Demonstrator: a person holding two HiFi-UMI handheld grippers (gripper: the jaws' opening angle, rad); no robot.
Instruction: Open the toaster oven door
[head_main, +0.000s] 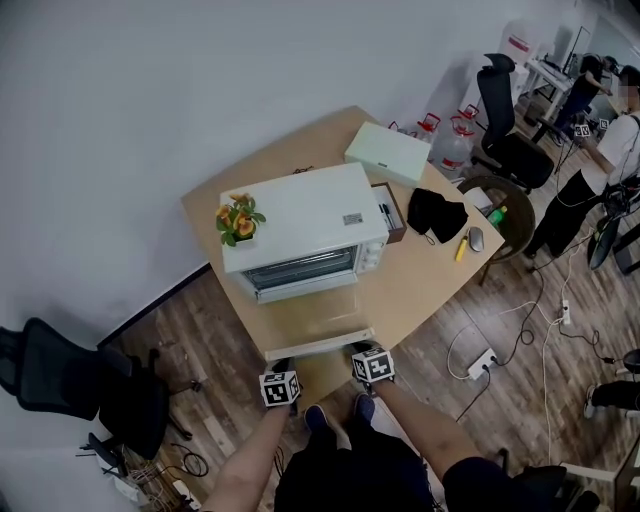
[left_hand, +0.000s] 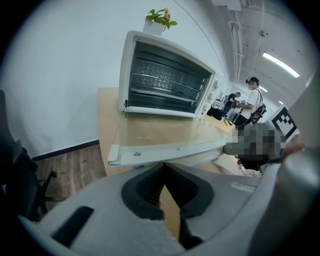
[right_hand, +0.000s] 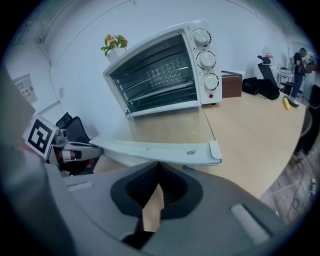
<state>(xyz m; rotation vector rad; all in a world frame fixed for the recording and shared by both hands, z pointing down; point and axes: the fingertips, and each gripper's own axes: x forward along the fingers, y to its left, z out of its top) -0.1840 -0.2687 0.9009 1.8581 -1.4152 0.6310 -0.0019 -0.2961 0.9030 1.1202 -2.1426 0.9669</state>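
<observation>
The white toaster oven stands on the wooden table with its glass door folded down flat toward me. In the left gripper view the oven shows its open cavity, and the door's front bar lies just beyond my left gripper, which is shut and holds nothing. My right gripper is also shut and empty, just short of the same bar. In the head view the left gripper and right gripper sit at the table's near edge, by the door's front bar.
A small potted plant sits on the oven top. Behind and to the right lie a flat white box, a brown box, a black cloth, a mouse and a yellow marker. Black chairs and floor cables surround the table.
</observation>
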